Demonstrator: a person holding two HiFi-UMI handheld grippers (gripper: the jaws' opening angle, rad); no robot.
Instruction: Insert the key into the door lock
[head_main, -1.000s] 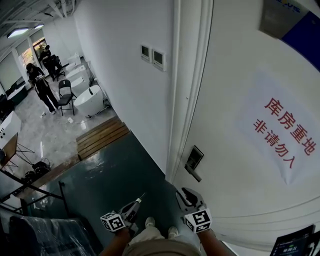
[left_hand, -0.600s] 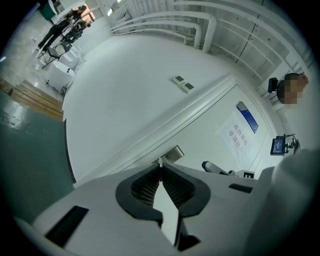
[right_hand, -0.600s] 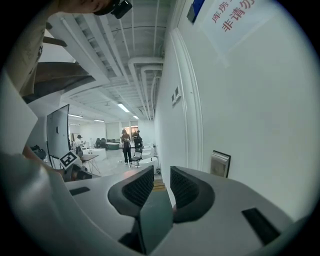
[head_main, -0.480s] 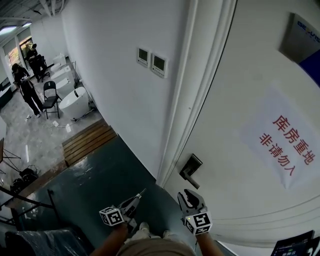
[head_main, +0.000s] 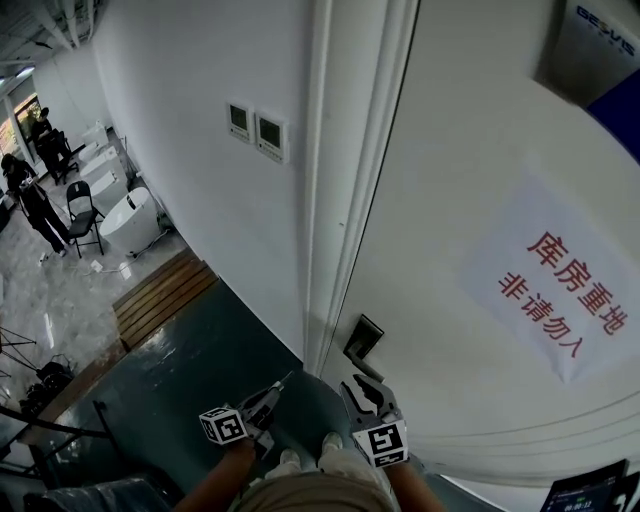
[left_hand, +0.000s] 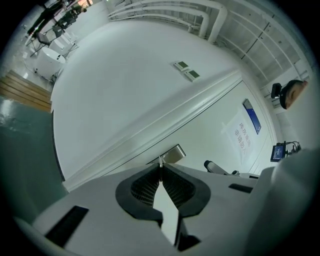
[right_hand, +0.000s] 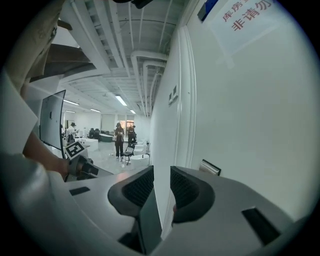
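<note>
Key clamped in L tool, both tools nearer the lock than 1 s ago.
Vs 1 s back: door (head_main: 470, 150) & frame sit further left in head view, lock (head_main: 363, 338) lower, closer to both tools. Door: smooth flat white, w/ pale paper sign (head_main: 555, 290) in red print. Wall (head_main: 200, 120): matte white, two small square panels (head_main: 255, 127). Floor (head_main: 200, 350): dark teal, glossy. Lock: dark rectangular plate w/ metal lever, at door edge by frame. L tool (left_hand: 160, 167): grey plastic, ribbed black pads closed on key (left_hand: 160, 161), a thin pale metal blade poking past the tips, short of the lock, which shows just beyond it. R tool (right_hand: 161, 172): jaws apart, nothing between, just below lock.
</note>
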